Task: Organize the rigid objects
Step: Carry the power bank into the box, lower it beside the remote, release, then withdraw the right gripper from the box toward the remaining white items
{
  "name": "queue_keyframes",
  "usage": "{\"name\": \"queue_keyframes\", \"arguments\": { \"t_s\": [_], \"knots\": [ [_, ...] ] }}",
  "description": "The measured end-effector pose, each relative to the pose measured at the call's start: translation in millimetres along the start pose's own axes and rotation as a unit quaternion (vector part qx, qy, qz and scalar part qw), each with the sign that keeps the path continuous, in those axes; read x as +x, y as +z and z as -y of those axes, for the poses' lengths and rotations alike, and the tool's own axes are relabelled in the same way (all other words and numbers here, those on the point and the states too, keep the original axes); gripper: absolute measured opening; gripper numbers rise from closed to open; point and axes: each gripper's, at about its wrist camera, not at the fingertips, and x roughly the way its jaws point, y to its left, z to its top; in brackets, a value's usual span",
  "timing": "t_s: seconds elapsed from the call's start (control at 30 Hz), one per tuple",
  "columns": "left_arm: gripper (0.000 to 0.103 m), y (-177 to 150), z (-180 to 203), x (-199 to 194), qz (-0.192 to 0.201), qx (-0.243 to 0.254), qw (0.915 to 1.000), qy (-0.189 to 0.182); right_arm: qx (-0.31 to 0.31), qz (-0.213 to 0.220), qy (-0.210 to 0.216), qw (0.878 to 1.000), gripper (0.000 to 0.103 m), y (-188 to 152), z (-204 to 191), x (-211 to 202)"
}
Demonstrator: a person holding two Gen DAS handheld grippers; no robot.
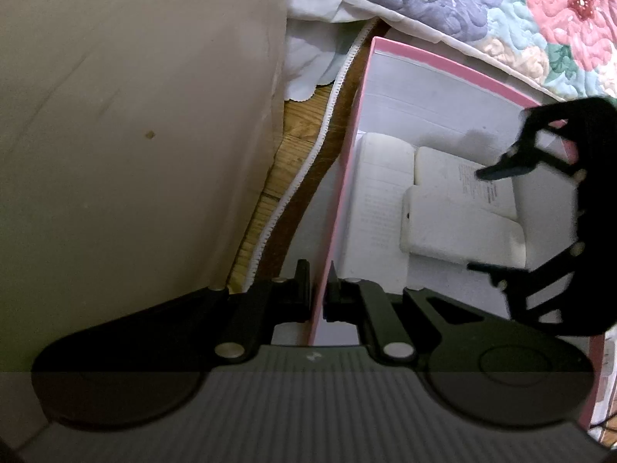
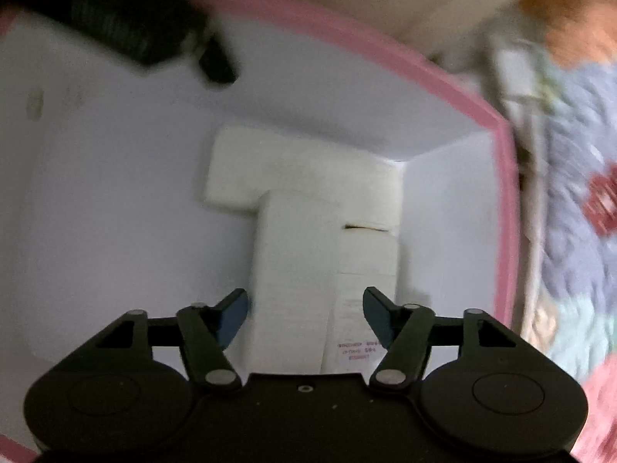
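White rectangular plastic blocks (image 2: pixel 308 208) lie stacked at the bottom of a pink-rimmed white box (image 1: pixel 360 123), centre frame. Left tongs (image 1: pixel 318 289) clamp the box's pink wall at lower centre. Right tongs (image 2: pixel 306 312) hang spread apart just above the blocks, gripping nothing.

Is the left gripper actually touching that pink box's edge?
Touching. The left wrist view shows the left gripper shut on the pink box wall, one finger either side.
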Motion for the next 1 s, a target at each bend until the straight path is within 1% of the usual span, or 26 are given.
{"name": "queue_keyframes", "arguments": {
  "t_s": [0.07, 0.1, 0.13, 0.17, 0.2, 0.23, 0.27, 0.33, 0.37, 0.4, 0.43, 0.57, 0.67, 0.77, 0.8, 0.87, 0.93, 1.0],
  "knots": [
    [0.006, -0.5, 0.3, -0.2, 0.000, 0.001, 1.0000, 0.000, 0.068, 0.030, -0.002, 0.997, 0.070, -7.2, 14.0, -20.3],
    [0.006, -0.2, 0.4, -0.2, -0.001, 0.001, 1.0000, 0.001, 0.111, 0.044, -0.005, 0.993, 0.070, -13.3, 22.5, -30.8],
    [0.006, 0.0, 0.3, -0.2, -0.002, 0.000, 1.0000, 0.000, 0.160, 0.062, -0.005, 0.985, 0.071, -21.9, 29.5, -43.5],
    [0.006, 0.2, 0.1, -0.2, -0.002, 0.000, 1.0000, 0.000, 0.210, 0.088, 0.001, 0.974, 0.071, -33.1, 33.4, -58.4],
    [0.006, 0.2, 0.4, -0.2, -0.002, 0.000, 1.0000, 0.001, 0.263, 0.120, 0.014, 0.957, 0.071, -48.0, 35.2, -75.4],
    [0.006, 0.1, 1.1, -0.2, -0.002, 0.002, 1.0000, 0.003, 0.301, 0.144, 0.023, 0.942, 0.071, -63.0, 37.2, -85.7],
    [0.006, 0.1, 2.1, -0.1, -0.001, 0.003, 1.0000, 0.005, 0.334, 0.163, 0.030, 0.928, 0.071, -75.6, 30.1, -99.0],
    [0.006, -0.5, 3.5, 0.0, 0.001, 0.006, 1.0000, 0.008, 0.381, 0.190, 0.035, 0.904, 0.072, -96.7, 16.8, -116.7],
    [0.006, -1.1, 4.5, -0.1, 0.002, 0.009, 0.9999, 0.010, 0.395, 0.198, 0.036, 0.896, 0.072, -97.5, 16.2, -117.8],
    [0.006, -1.8, 5.6, -0.2, 0.004, 0.012, 0.9998, 0.012, 0.410, 0.205, 0.040, 0.888, 0.072, -108.2, 11.0, -125.3],
    [0.006, -2.1, 6.2, -0.2, 0.004, 0.013, 0.9998, 0.013, 0.417, 0.209, 0.042, 0.884, 0.072, -108.1, 9.5, -126.0],
    [0.006, 0.0, 4.5, 0.2, -0.002, 0.009, 0.9999, 0.012, 0.463, 0.220, 0.048, 0.857, 0.071, -144.0, -6.2, -140.9],
    [0.006, 0.9, 3.6, -0.3, -0.005, 0.010, 0.9999, 0.009, 0.488, 0.216, 0.037, 0.845, 0.070, -170.8, -21.3, -140.4],
    [0.006, 2.7, 4.2, 1.4, -0.006, 0.008, 0.9999, 0.011, 0.511, 0.218, 0.042, 0.830, 0.069, -193.5, -34.4, -141.1],
    [0.006, 2.7, 5.0, 1.4, -0.005, 0.009, 0.9999, 0.012, 0.513, 0.220, 0.044, 0.828, 0.069, -199.5, -37.8, -139.6],
    [0.006, 2.5, 6.5, 1.2, -0.004, 0.010, 0.9998, 0.015, 0.497, 0.228, 0.053, 0.836, 0.069, -205.7, -50.4, -141.7],
    [0.006, 2.4, 7.0, 1.1, -0.004, 0.010, 0.9998, 0.016, 0.472, 0.235, 0.062, 0.848, 0.069, -208.9, -63.8, -145.1],
    [0.006, 2.4, 6.5, 0.7, -0.005, 0.009, 0.9998, 0.015, 0.453, 0.236, 0.073, 0.856, 0.069, -207.3, -71.0, -143.7]
  ]
}}
